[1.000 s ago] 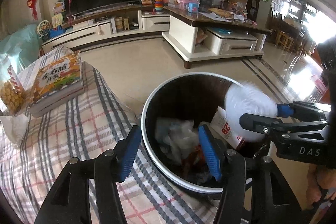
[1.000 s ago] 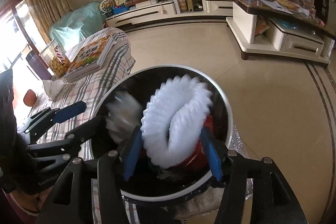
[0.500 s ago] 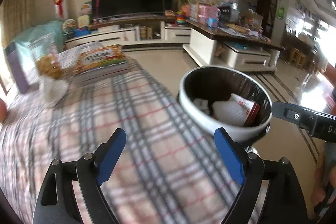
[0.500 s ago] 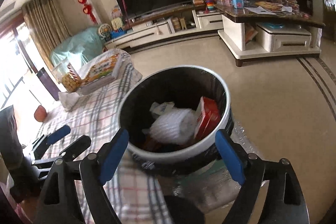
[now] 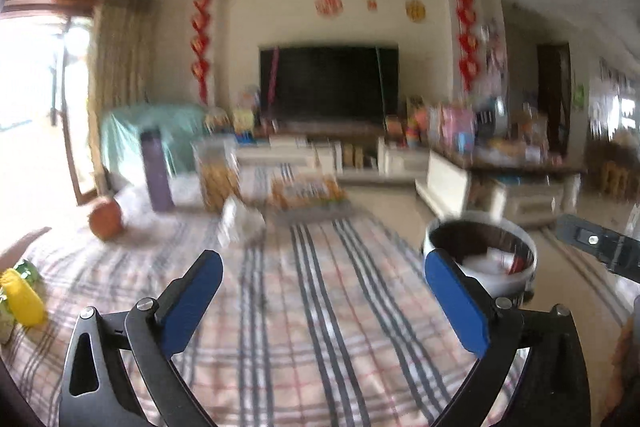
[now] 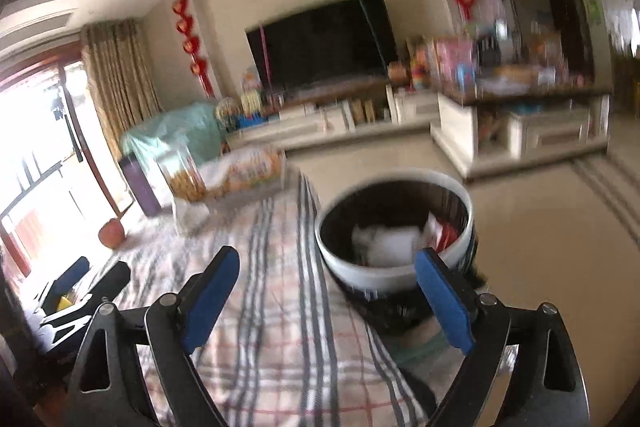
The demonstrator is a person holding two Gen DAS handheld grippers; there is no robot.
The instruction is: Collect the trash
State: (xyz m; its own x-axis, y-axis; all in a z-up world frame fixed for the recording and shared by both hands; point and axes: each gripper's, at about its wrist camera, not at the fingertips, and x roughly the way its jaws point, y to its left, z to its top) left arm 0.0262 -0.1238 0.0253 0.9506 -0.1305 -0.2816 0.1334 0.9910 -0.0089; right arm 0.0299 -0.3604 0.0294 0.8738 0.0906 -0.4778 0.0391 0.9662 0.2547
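Bin (image 6: 394, 267) stands on the floor against the right edge of the plaid-covered table (image 5: 312, 327), its white rim level with the cloth; inside the dark liner lie white crumpled paper (image 6: 386, 241) and a red-printed carton (image 6: 444, 233), the carton to the right of the paper. In the left wrist view the bin (image 5: 480, 251) sits to the right of the table, behind the right blue pad.

The left gripper (image 5: 324, 291) hangs over the bare cloth left of the bin; its jaws have just been opening and now stand wide apart with nothing between them. The right gripper (image 6: 328, 291) is just in front of the bin, its right pad overlapping the rim in the picture; its jaws have likewise just been opening and hold nothing, only cloth showing between the pads.

Both views are blurred. On the table beyond the bin, toward the far left, lie a flat printed box (image 5: 308, 193), a clear snack jar (image 5: 218, 179), a white crumpled wad (image 5: 240, 223) just in front of the jar, a purple bottle (image 5: 156, 171) and an orange ball (image 5: 105, 219) left of the bottle. At the table's near left edge a yellow wrapper (image 5: 20, 297) rests on the cloth, well apart from the bin. A dark TV (image 5: 330, 85) fills the far wall behind everything.
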